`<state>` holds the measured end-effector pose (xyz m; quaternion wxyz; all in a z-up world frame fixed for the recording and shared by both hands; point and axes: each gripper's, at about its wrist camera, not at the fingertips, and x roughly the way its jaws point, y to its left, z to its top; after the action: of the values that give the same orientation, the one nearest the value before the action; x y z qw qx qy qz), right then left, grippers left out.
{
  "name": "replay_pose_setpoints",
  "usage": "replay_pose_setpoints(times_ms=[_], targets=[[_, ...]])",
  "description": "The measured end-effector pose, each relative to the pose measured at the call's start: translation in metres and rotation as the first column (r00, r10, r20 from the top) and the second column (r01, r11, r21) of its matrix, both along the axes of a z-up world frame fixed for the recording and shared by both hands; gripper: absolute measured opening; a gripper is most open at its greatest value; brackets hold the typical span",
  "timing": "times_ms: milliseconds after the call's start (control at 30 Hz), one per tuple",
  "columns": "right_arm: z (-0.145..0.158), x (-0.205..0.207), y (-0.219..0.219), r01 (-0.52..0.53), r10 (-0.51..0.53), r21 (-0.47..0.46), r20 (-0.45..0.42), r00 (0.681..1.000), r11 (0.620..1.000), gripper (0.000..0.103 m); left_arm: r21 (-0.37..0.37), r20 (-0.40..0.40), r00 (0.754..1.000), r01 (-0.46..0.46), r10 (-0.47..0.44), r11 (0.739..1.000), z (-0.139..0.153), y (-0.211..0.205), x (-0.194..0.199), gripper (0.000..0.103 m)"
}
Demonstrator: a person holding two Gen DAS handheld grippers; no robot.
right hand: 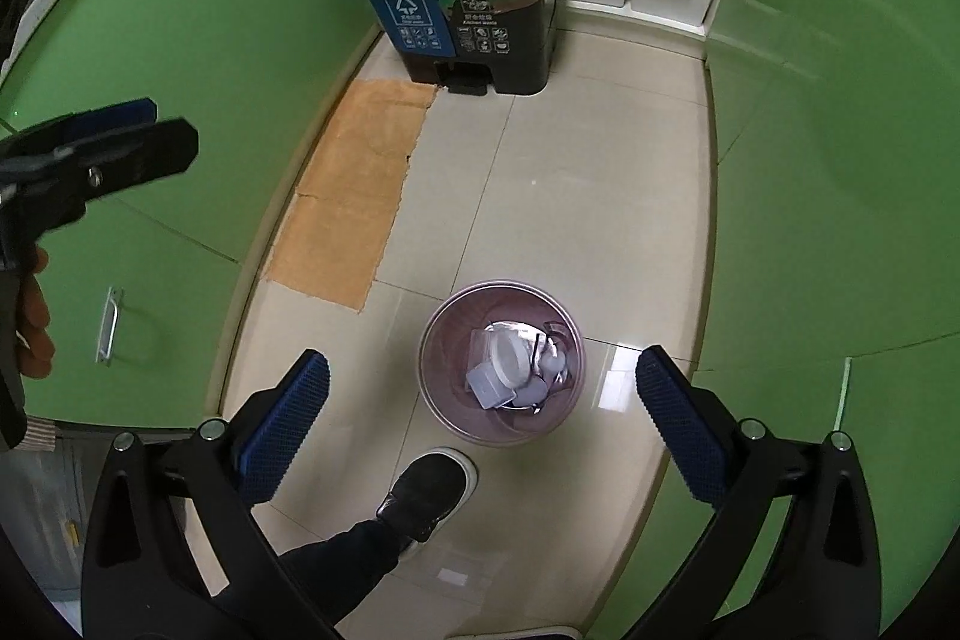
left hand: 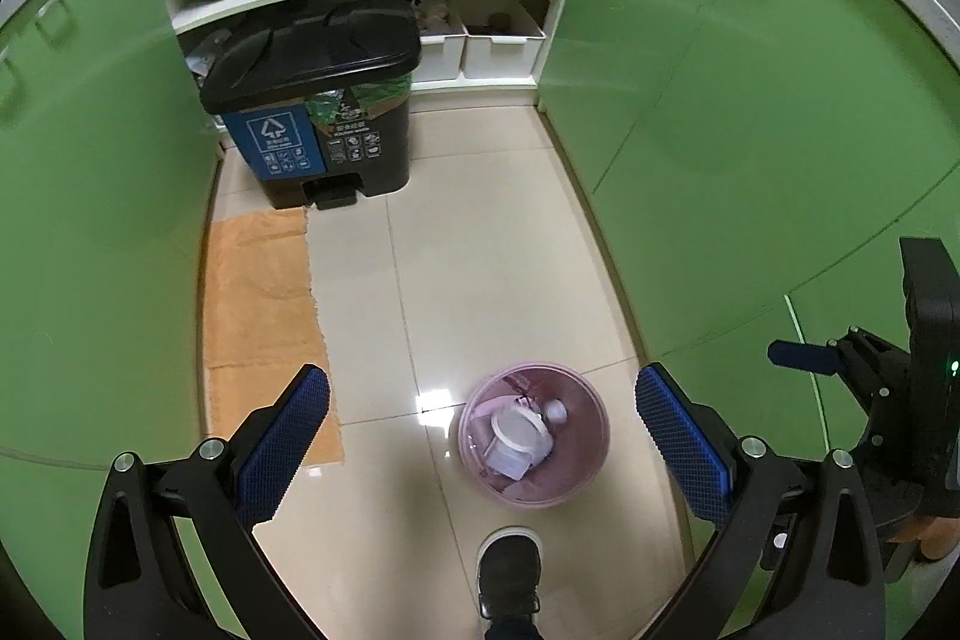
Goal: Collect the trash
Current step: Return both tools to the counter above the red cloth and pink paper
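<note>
Glossy cream floor tiles point(left hand: 492, 280) carry a round, translucent pink wastebasket point(right hand: 456, 418) holding crumpled clear plastic and a white lid. Both the left gripper point(left hand: 483, 436) and right gripper point(right hand: 483, 421), blue-padded with a knurled texture, stand spread wide above it, empty.

"Kitchen waste" on bin point(right hand: 480, 28) (dark half)

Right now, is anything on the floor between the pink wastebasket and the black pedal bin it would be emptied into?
Nothing visible. Bare tile runs from the pink wastebasket to the black pedal bin. The orange mat lies off to the side, and the bin's lid is shut.
</note>
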<state>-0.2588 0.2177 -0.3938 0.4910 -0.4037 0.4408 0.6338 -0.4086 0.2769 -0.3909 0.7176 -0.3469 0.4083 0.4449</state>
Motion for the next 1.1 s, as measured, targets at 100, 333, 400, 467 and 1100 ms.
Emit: replay_pose_setpoints(times_ms=[100,333,400,467,1100], targets=[[0.021,0.006,-0.001,0.014,-0.014,0.003,0.002,1.0,1.0,0.1,-0.002,0.001,1.0,0.021,-0.021,1.0,0.019,-0.004,0.009,0.098],[0.124,0.035,-0.03,0.08,-0.08,0.036,0.001,0.997,0.996,0.1,0.009,0.024,0.997,0.073,-0.073,0.997,0.101,-0.025,0.036,0.098],[0.161,0.048,-0.042,0.109,-0.109,0.054,-0.001,0.994,0.993,0.1,0.015,0.034,0.995,0.093,-0.093,0.996,0.133,-0.033,0.046,0.098],[0.205,0.062,-0.058,0.143,-0.143,0.076,-0.006,0.99,0.987,0.1,0.012,0.044,0.992,0.119,-0.12,0.993,0.164,-0.042,0.057,0.098],[0.437,0.276,-0.275,0.604,-0.635,0.264,0.041,0.771,0.751,0.1,0.157,0.104,0.836,0.522,-0.539,0.839,0.37,-0.144,0.252,0.098]])
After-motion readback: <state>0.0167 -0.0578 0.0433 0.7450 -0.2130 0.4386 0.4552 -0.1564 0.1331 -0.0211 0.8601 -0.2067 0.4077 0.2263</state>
